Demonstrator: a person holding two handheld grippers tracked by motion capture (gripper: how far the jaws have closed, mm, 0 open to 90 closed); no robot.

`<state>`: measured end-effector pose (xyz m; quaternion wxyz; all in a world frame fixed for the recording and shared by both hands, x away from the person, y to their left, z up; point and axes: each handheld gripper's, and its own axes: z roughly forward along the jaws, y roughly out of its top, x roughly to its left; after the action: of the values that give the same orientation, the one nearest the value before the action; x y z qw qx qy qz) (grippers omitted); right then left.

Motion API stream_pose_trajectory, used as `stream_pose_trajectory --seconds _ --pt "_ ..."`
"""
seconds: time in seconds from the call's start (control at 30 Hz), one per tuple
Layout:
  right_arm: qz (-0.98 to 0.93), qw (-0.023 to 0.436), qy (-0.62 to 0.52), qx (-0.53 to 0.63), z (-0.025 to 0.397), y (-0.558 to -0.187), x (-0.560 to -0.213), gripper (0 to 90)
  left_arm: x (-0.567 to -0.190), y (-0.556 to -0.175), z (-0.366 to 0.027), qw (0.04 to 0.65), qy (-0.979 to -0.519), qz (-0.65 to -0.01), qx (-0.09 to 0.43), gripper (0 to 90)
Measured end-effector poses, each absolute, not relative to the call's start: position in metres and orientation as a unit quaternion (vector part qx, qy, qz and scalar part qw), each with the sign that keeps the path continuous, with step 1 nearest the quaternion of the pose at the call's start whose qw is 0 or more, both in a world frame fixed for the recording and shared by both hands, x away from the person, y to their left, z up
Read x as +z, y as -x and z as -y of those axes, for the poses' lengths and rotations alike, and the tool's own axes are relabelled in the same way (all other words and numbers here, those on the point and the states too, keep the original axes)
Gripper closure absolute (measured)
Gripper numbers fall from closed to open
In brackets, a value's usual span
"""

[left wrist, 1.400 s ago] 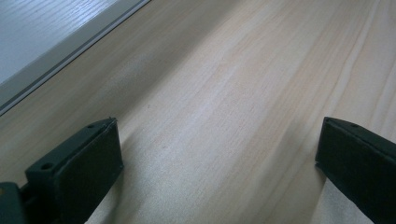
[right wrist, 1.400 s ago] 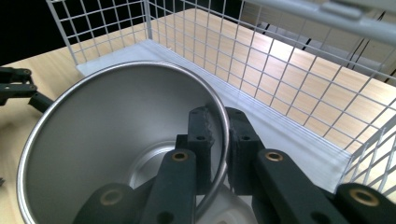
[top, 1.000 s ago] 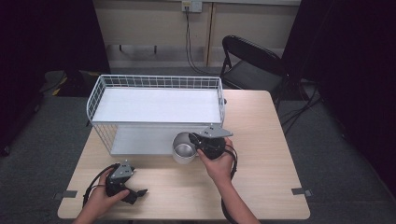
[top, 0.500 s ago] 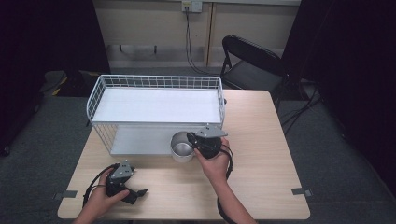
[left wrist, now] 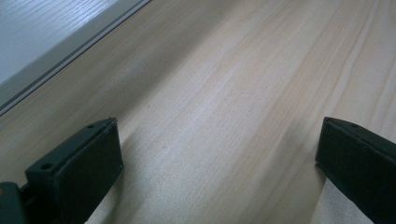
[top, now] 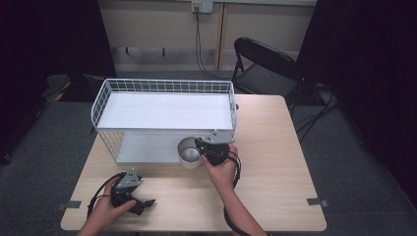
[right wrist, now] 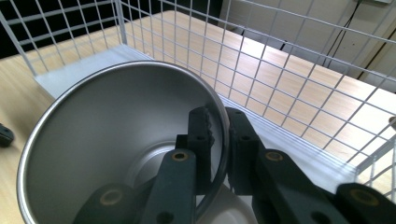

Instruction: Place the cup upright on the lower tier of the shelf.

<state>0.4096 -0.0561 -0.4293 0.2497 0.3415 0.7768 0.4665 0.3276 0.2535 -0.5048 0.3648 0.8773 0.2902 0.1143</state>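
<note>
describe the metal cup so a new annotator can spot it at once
Find the white wire rack on the wooden table. At the front edge of its lower shelf, towards its right end, stands the metal cup: an open, round, silver cup. The right tool is clamped on its rim, one jaw inside and one outside; it is the table's one shiny object.

A shiny steel cup [top: 188,153] stands upright on the bench [top: 275,147], mouth open. It sits at the front of the white wire rack [top: 164,110], its rim pinched by the right gripper [right wrist: 219,140].
</note>
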Motion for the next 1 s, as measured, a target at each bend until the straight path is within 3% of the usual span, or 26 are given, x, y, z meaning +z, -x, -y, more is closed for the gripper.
stream_pose_trajectory --seconds 1.0 --pt "-0.763 0.268 -0.359 0.466 0.048 -0.423 -0.433 82.3 -0.505 -0.328 -0.253 0.365 -0.877 -0.29 0.114 0.0"
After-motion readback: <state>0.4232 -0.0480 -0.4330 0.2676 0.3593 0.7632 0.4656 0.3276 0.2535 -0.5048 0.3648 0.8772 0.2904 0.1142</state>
